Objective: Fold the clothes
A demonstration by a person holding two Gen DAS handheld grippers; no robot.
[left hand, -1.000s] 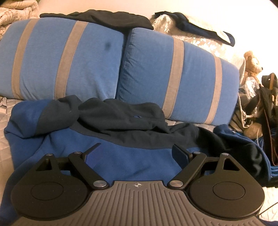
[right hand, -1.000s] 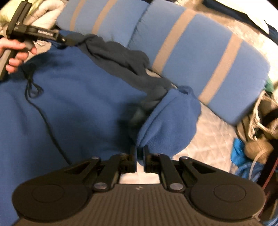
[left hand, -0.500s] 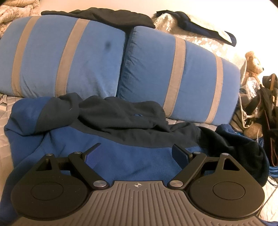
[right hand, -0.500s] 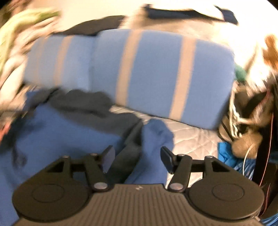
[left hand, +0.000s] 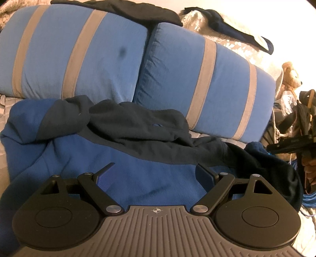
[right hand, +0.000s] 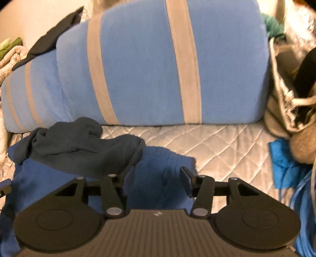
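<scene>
**Left wrist view: fleece spread on the bed, both claws off it**

Left wrist view shows the blue fleece top [left hand: 138,174] lying rumpled on the quilted bed [right hand: 217,146], its dark navy hood and yoke [left hand: 138,126] bunched up against two blue pillows with tan stripes [left hand: 83,55]. The left claw [left hand: 156,174] hangs just above the blue body of the garment with its jaws spread wide; no cloth is pinched between them.

From the right wrist view, the right claw [right hand: 156,178] sits over the garment's right-hand edge, where a blue sleeve end [right hand: 167,164] lies flat beside a heap of the dark fabric. Its jaws stand about half apart and are closing; the sleeve shows in the gap below them, but the pads [right hand: 186,178] are not pressing on it.

Bare quilt lies to the right of the sleeve. A dark garment [left hand: 138,9] is draped over the pillow tops, and a teddy bear [left hand: 290,75] sits among clutter at the bed's far right, with bright blue cable [right hand: 304,197] coiled beside it.
</scene>
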